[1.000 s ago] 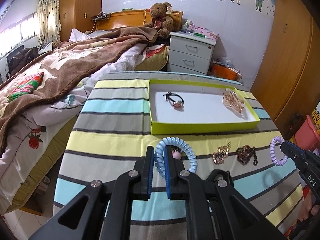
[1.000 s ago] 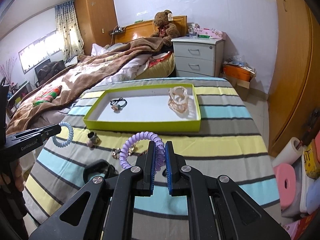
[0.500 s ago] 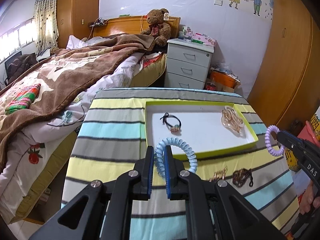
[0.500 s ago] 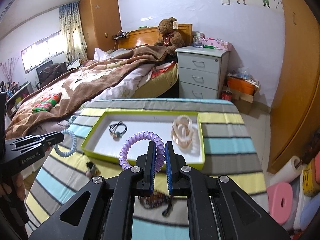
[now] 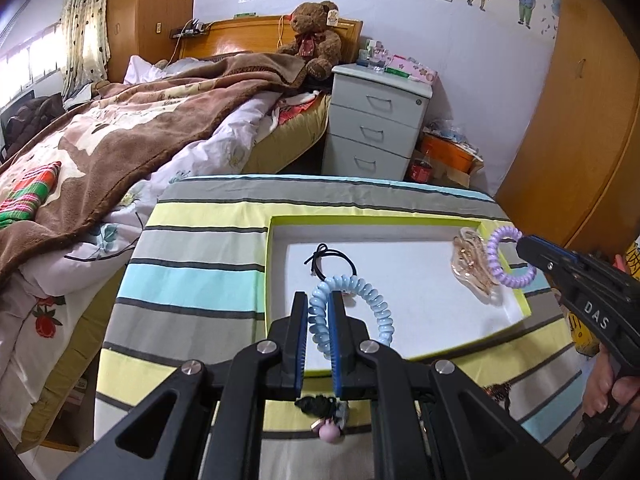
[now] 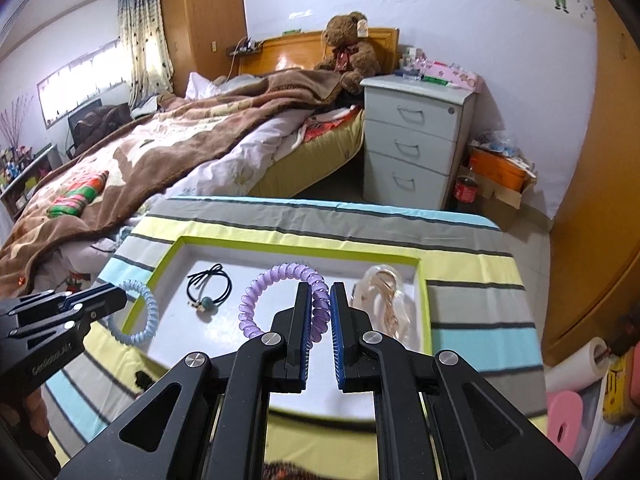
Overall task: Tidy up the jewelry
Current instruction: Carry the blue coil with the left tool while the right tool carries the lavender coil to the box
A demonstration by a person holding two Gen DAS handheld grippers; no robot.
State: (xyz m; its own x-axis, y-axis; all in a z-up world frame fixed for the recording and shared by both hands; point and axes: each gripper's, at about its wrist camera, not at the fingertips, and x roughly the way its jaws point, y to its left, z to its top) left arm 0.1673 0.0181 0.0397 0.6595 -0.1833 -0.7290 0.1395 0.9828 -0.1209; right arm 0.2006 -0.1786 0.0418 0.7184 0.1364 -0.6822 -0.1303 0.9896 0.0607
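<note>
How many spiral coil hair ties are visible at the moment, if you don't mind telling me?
2. The blue coil tie is shut in the left gripper, and the purple coil tie in the right gripper, both over the tray. Others may be hidden.

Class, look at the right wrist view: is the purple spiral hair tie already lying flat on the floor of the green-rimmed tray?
No. The purple spiral hair tie is pinched in the right gripper, held above the tray.
</note>
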